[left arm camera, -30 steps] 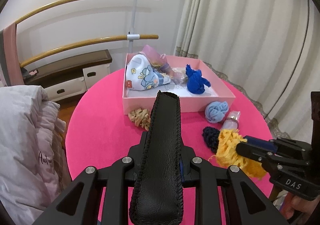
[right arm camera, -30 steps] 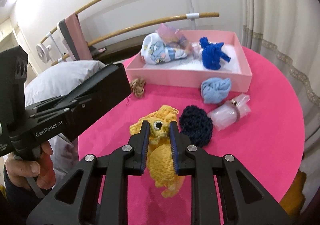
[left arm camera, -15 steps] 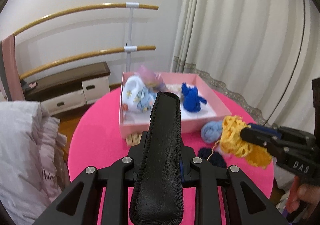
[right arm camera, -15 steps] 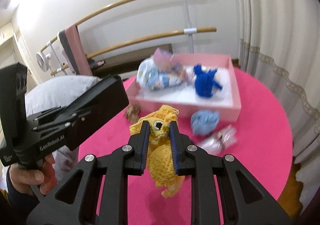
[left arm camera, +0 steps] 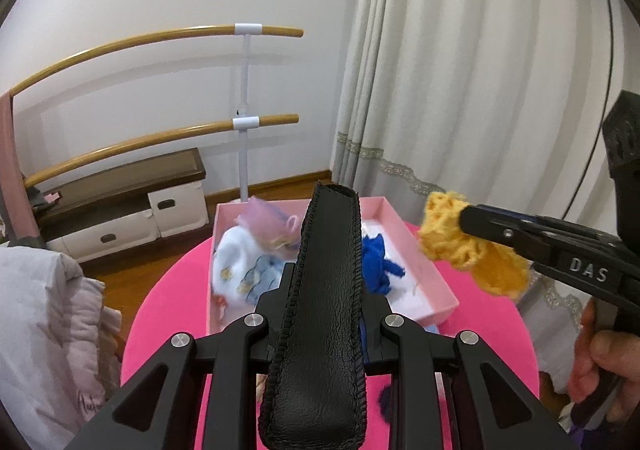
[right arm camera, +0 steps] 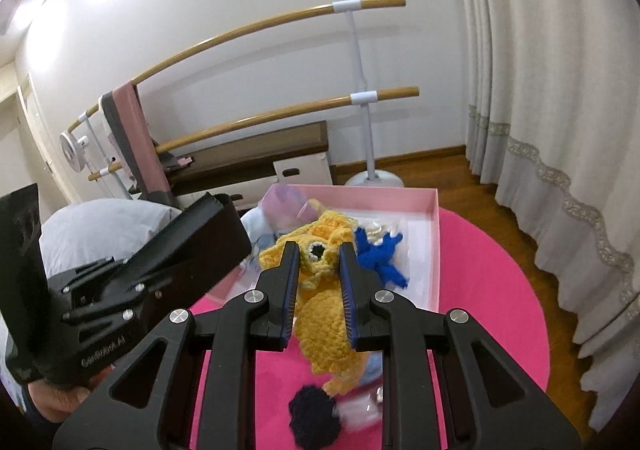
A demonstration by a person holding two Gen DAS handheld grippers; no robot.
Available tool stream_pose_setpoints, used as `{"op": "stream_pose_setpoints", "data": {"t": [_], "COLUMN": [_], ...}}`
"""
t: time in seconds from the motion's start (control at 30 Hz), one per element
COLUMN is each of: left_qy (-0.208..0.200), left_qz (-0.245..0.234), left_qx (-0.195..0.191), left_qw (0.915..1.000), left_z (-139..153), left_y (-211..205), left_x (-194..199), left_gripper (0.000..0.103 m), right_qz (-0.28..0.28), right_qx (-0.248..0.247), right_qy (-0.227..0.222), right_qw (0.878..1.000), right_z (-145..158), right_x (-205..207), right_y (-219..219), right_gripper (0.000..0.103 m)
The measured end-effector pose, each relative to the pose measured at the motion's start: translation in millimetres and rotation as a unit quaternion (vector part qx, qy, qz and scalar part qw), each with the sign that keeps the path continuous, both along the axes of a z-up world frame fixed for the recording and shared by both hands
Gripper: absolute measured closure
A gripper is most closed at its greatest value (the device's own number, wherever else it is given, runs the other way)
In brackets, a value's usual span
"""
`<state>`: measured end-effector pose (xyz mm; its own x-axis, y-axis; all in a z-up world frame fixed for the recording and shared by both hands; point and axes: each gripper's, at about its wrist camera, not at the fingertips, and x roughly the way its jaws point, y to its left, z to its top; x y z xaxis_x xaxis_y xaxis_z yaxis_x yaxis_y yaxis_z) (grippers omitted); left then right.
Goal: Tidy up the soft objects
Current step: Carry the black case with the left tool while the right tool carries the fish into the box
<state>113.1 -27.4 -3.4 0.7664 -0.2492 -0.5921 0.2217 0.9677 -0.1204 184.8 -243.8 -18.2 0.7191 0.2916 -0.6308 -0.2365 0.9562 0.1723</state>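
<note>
My right gripper (right arm camera: 319, 252) is shut on a yellow crocheted toy (right arm camera: 324, 314) and holds it in the air above the near edge of the pink box (right arm camera: 434, 250); the toy also shows in the left wrist view (left arm camera: 460, 246). My left gripper (left arm camera: 332, 201) is shut on a long black leather case (left arm camera: 320, 314), raised above the pink table (left arm camera: 484, 326). The box (left arm camera: 440, 286) holds a blue crocheted toy (left arm camera: 378, 262), a white printed pouch (left arm camera: 240, 270) and a lilac item (left arm camera: 268, 217).
A dark navy knitted piece (right arm camera: 314, 414) and a clear packet (right arm camera: 360, 410) lie on the table below the right gripper. A padded jacket (left arm camera: 44, 330) lies left of the table. Curtains (right arm camera: 540, 89) hang to the right, and wooden rails (left arm camera: 160, 37) run along the wall behind.
My right gripper has lifted the yellow toy off the table and carried it up towards the pink box. My left gripper has also risen with the black case.
</note>
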Motion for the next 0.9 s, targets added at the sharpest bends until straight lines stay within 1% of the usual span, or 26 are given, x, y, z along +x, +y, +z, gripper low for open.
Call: {"op": "stream_pose_setpoints", "data": {"t": [0.17,0.3,0.47,0.57,0.63,0.67,0.7,0.73,0.77,0.8,0.83,0.87,0.9], "left_qy": [0.016,0.033,0.068,0.085,0.095,0.098,0.099,0.097,0.089,0.079,0.072,0.066,0.059], "left_qz": [0.000,0.002,0.003,0.005,0.009,0.011,0.012,0.015,0.023,0.029,0.032,0.035,0.039], "left_qx": [-0.006,-0.010,-0.012,-0.016,-0.015,-0.014,-0.015,-0.016,-0.014,-0.014,-0.014,-0.015,-0.015], "left_qw": [0.9999,0.9994,0.9976,0.9962,0.9953,0.9950,0.9949,0.9950,0.9957,0.9964,0.9968,0.9971,0.9974], "left_z": [-5.8,-16.1,-38.6,-50.0,-55.7,-58.0,-57.8,-56.9,-54.4,-51.6,-48.8,-47.4,-45.0], "left_y": [-8.9,-15.4,-26.1,-32.8,-36.1,-36.4,-36.4,-35.6,-34.0,-30.4,-29.0,-28.4,-26.9], "left_x": [41.7,73.3,115.9,133.1,141.1,144.6,146.1,147.6,147.1,140.8,139.0,136.1,131.3], "left_gripper": [0.082,0.082,0.082,0.082,0.078,0.075,0.063,0.053,0.038,0.023,0.012,0.007,0.000], "right_qz": [-0.005,-0.010,-0.016,-0.020,-0.024,-0.027,-0.030,-0.032,-0.033,-0.036,-0.039,-0.042,-0.046], "right_qx": [0.004,0.008,0.009,0.013,0.016,0.014,0.012,0.011,0.011,0.012,0.013,0.014,0.016], "right_qy": [0.020,0.043,0.075,0.089,0.097,0.099,0.102,0.105,0.106,0.106,0.104,0.101,0.097], "right_qw": [1.000,0.999,0.997,0.996,0.995,0.995,0.994,0.994,0.994,0.994,0.994,0.994,0.994], "right_z": [-10.3,-28.1,-56.1,-69.3,-75.8,-77.5,-79.9,-81.5,-82.5,-83.0,-82.2,-81.6,-79.9], "right_x": [36.1,62.7,84.0,92.2,95.1,96.5,97.3,97.4,96.9,95.7,93.4,92.1,89.8], "right_y": [-7.1,-14.0,-20.5,-24.2,-27.5,-28.2,-29.3,-30.0,-31.2,-33.0,-33.7,-34.3,-35.1], "right_gripper": [0.085,0.085,0.085,0.085,0.083,0.082,0.080,0.080,0.079,0.075,0.063,0.057,0.044]}}
